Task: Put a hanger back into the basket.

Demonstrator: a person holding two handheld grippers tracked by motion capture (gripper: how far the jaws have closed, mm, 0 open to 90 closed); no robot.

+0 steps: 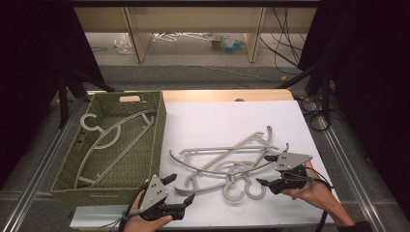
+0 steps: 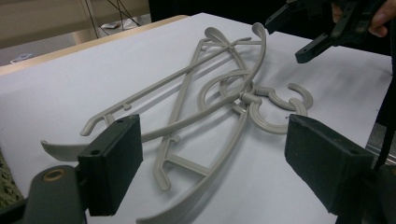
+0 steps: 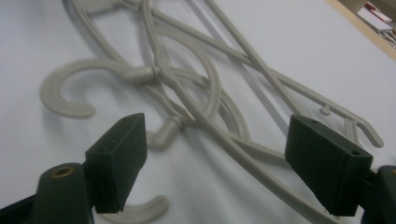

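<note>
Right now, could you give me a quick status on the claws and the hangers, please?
Left claw open, empty, near the pile's left end. Right claw open, empty, at its right. Hangers tangled on the table; one hanger in the basket. Nothing between claws and pile.

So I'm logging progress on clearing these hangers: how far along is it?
Partly done, it seems. One grey hanger already lies in the green woven basket. In hand: nothing; the left gripper and right gripper are both open, flanking the tangled hangers on the white table. Left to do: untangle that pile and move it into the basket.
</note>
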